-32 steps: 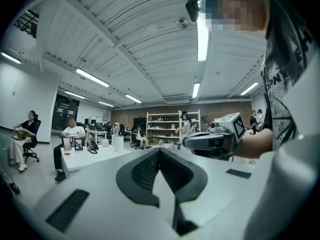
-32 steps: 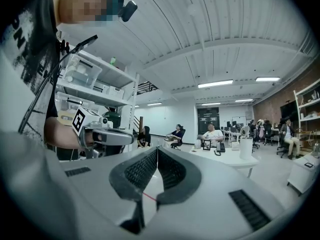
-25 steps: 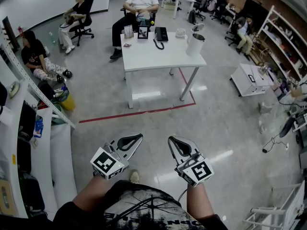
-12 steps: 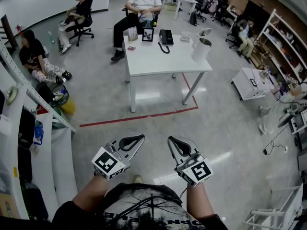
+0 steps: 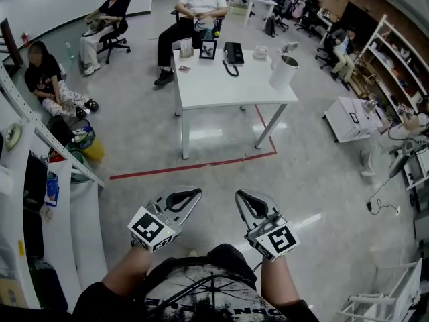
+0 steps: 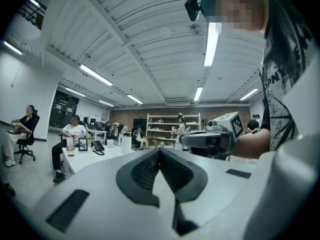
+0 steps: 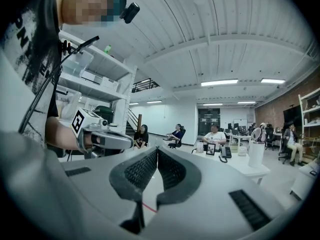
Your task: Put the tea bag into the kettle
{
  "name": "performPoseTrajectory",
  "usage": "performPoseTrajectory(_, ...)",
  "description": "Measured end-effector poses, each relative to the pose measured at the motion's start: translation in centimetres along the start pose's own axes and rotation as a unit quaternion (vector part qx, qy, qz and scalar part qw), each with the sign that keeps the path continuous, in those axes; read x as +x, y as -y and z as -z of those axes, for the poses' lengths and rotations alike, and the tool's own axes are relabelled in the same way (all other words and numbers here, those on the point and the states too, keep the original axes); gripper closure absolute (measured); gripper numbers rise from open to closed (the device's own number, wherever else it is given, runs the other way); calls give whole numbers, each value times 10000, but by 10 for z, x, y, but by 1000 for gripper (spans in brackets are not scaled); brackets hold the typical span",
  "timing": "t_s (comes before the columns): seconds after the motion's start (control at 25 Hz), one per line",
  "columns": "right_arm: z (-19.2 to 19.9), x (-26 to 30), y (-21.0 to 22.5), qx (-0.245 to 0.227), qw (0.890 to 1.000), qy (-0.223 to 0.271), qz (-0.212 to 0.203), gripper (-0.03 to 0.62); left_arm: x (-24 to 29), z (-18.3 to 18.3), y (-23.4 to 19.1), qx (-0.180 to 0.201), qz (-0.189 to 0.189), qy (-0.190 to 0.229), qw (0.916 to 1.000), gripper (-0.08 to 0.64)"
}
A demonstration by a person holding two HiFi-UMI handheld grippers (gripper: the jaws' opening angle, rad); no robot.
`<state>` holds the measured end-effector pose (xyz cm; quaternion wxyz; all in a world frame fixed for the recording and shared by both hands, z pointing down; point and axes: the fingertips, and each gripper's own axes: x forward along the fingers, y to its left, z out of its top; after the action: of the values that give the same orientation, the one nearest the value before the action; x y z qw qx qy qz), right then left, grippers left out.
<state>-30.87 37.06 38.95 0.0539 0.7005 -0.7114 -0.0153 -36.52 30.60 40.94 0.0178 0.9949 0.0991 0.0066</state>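
A white kettle (image 5: 283, 71) with its lid tipped open stands at the right end of a white table (image 5: 221, 86), far ahead across the floor. It also shows in the left gripper view as the kettle (image 6: 125, 144) and in the right gripper view as the kettle (image 7: 256, 154). A small flat packet (image 5: 184, 67) lies near the table's left edge, too small to identify. My left gripper (image 5: 194, 192) and right gripper (image 5: 239, 194) are held level side by side low in the head view. Both are shut with nothing between them, far from the table.
A phone (image 5: 232, 51), a picture frame (image 5: 208, 48) and a small box (image 5: 261, 51) share the table. People sit on chairs behind it, and one person sits on the floor at left (image 5: 50, 86). Red floor tape (image 5: 194, 158) runs before the table. Shelving lines the left, and a white cabinet (image 5: 352, 113) stands at right.
The table and kettle have shifted slightly right and nearer in the head view as I moved forward. Both grippers keep the same pose and stay shut.
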Motion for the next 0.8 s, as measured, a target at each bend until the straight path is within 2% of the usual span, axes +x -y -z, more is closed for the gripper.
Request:
performPoseTrajectory(0.28, 6, 7, 21, 29, 10000, -78, 17, 581, 13, 1, -13, -46, -50, -46, 10000, 552)
performPoseTrajectory(0.48, 5, 27, 39, 72, 9998, 28, -155, 581, 28, 3, -32, -71, -200, -80, 9997, 552)
performPoseTrajectory(0.8, 16, 58, 90, 55, 9994, -35, -341, 581, 66, 3, -68, -64, -409, -155, 9990, 552)
